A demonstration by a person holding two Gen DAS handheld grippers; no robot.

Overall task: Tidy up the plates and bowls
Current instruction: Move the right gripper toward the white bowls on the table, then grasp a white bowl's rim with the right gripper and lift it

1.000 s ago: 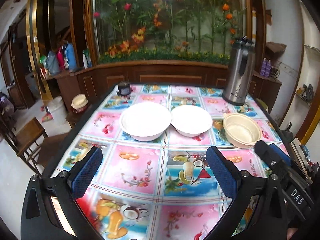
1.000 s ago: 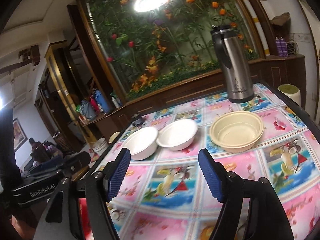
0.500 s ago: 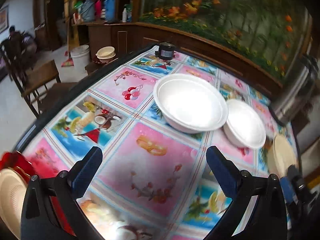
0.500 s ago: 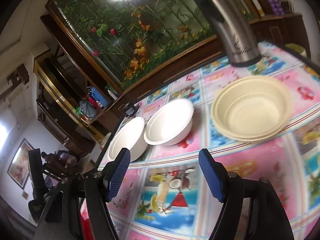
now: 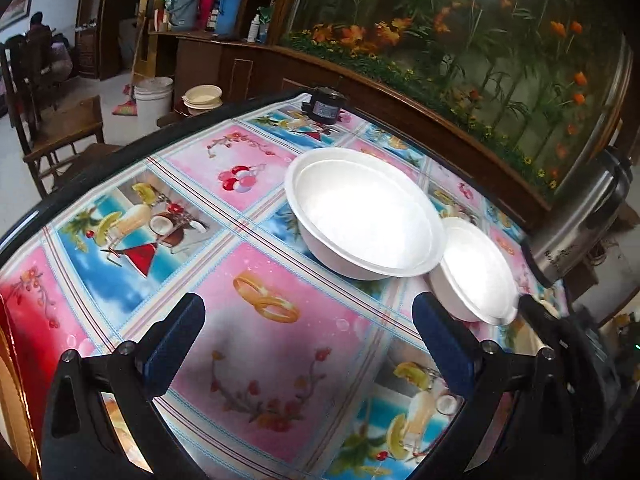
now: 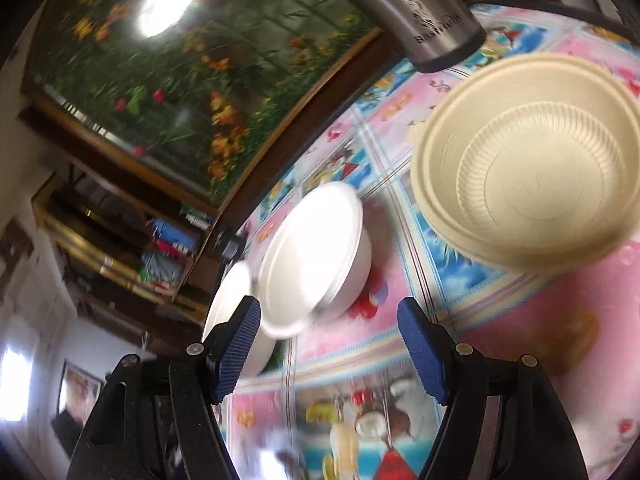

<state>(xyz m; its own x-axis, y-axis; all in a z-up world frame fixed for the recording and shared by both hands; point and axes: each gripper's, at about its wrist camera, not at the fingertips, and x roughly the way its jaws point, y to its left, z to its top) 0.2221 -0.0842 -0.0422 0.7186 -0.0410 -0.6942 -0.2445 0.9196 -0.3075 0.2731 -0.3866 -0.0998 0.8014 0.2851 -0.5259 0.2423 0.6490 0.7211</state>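
Three bowls sit in a row on the worktop [image 5: 256, 344], none yet stacked. Farthest left is the large white bowl [image 5: 366, 222], with the small white bowl [image 5: 476, 274] just beside it, rims seemingly touching. The left tool [image 5: 306, 344] hangs near and left of them, jaws wide apart and empty.

To the right, well apart from the white pair, lies the beige bowl [image 6: 528, 178], in front of the steel flask [image 6: 424, 12]. The right tool [image 6: 328, 354] is likewise spread and empty, aimed between the small white bowl [image 6: 316, 256] and the beige one. Blur makes its exact target hard to call.

This looks like the approach step. Next, one tool must straddle a bowl rim, close, then lift and nest it.
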